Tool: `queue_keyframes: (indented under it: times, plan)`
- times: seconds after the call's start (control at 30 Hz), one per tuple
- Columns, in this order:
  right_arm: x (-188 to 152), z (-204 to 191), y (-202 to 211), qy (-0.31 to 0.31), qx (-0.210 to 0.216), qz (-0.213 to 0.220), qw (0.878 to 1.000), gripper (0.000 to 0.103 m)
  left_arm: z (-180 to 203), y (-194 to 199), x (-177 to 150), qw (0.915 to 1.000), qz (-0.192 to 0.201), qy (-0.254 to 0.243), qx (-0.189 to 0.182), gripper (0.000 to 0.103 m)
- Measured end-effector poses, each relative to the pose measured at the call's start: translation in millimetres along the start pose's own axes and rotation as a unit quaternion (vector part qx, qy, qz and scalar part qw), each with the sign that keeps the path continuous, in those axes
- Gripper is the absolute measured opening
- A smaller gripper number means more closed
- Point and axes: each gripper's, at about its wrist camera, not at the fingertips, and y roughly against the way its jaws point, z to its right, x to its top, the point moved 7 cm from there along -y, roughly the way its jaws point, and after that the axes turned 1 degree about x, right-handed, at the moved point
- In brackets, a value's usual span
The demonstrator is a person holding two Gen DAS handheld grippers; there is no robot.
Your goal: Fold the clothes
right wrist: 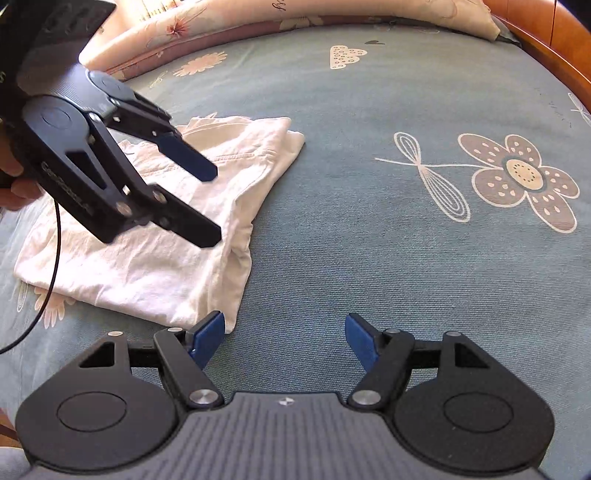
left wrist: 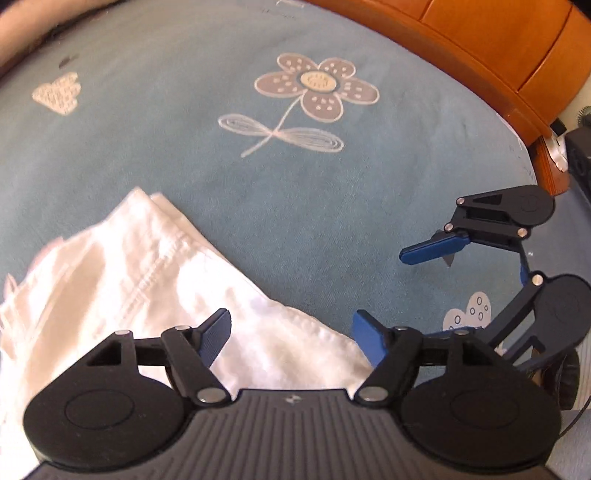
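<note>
White garment (right wrist: 147,229) folded, lies on bed's blue-grey flowered cover (right wrist: 369,240), at 9 o'clock in right wrist view. Left tongs (right wrist: 218,205) hover over garment, spread, nothing pinched; black cable (right wrist: 55,240) trails across cloth beneath. Right tongs (right wrist: 284,339) spread over bare cover, garment's near corner just beside left pad. Pale flowered pillow (right wrist: 295,14) at 12 o'clock; orange wooden bed frame (left wrist: 480,48) at 1 o'clock in left wrist view.
</note>
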Motion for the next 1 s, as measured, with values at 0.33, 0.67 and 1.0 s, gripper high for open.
queue_keyframes:
  times: [0.33,0.67,1.0]
  plan:
    - [-4.3,-11.4,0.5,0.025,-0.009,-0.024,0.999,0.076,7.3,21.3,-8.4,0.9983,0.043,0.037,-0.01,0.075]
    - [33.7,-74.0,-17.5,0.042,0.067,0.004,0.997,0.082,-42.7,73.5,-150.2,0.9816,-0.003,0.155,0.111,0.075]
    - [2.9,-100.3,-56.7,0.061,0.052,-0.062,0.995,0.103,-64.8,78.6,-241.8,0.9596,0.052,0.25,0.118,0.091]
